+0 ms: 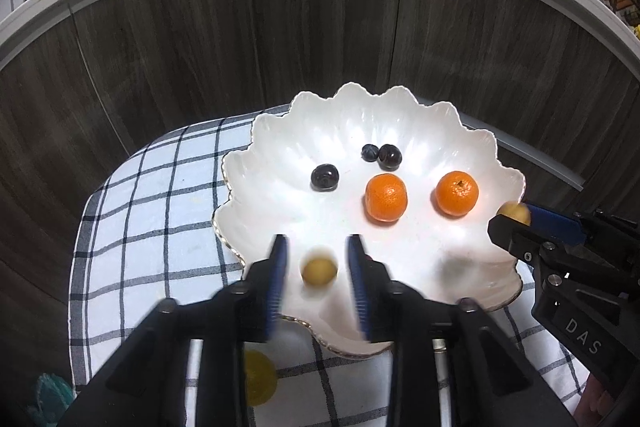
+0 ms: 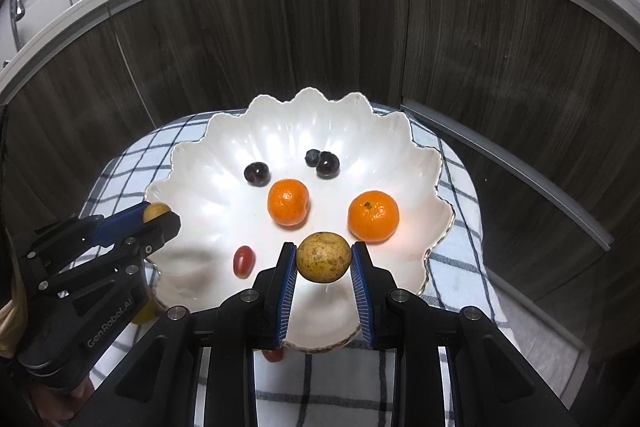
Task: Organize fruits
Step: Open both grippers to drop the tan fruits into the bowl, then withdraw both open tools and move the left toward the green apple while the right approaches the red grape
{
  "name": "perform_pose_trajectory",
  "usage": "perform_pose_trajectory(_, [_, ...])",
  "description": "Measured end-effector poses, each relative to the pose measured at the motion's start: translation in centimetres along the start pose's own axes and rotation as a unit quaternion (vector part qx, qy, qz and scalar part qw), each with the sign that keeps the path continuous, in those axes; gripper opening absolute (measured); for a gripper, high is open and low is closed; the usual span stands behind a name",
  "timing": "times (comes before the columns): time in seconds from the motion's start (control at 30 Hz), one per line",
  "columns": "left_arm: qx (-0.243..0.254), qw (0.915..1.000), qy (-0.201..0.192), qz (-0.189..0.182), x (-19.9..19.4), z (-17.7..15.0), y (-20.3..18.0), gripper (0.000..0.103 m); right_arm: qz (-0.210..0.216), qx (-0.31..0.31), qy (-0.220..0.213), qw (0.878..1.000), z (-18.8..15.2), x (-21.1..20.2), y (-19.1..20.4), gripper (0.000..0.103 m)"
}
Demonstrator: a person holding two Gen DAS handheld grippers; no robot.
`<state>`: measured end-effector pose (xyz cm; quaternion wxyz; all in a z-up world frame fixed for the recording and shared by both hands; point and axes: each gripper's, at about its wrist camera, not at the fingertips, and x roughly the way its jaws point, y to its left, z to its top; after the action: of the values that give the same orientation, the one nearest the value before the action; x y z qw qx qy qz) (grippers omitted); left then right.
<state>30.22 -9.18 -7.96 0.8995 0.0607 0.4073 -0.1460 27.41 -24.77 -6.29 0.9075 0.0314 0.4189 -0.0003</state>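
Note:
A white scalloped plate holds two tangerines, dark cherries and a red cherry tomato. My left gripper hangs over the plate's near left part. A small, blurred yellow fruit lies between its blue pads with a gap on each side, so it is open. My right gripper is shut on a speckled yellow-brown fruit above the plate's near edge. Each gripper shows in the other's view, the right and the left.
The plate rests on a blue-checked cloth over a small table. Another yellow fruit lies on the cloth by the plate's near rim, and a red one peeks from under it. Dark wooden cabinet fronts stand close behind.

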Motion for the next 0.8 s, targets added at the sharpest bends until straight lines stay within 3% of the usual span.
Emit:
perform_pose_trajectory(0.1, [-0.007,1.0,-0.003,0.005,-0.2,0.0,0.4,0.051,-0.009,-0.005,0.002,1.0,0.0,0.1,0.2,0.037])
perform_pose_trajectory(0.17, [-0.01,0.9999,-0.001,0.006,-0.2,-0.1,0.7,0.052,-0.02,-0.004,0.001,1.0,0.1,0.1,0.1,0.056])
perform_pose_trajectory(0.27, [-0.009,0.9999,-0.003,0.01,-0.5,-0.1,0.9,0.057,-0.037,0.003,-0.01,0.999,0.2,-0.4,-0.1,0.066])
perform_pose_trajectory(0.4, [-0.01,0.9997,-0.012,0.02,-1.2,0.1,1.0,0.068,-0.04,0.005,-0.013,0.999,0.4,-0.7,-0.2,0.068])
perform_pose_trajectory(0.8, [-0.023,0.9991,-0.025,0.027,-3.0,0.3,2.3,0.072,-0.044,0.002,-0.029,0.999,0.6,-2.1,0.2,0.068])
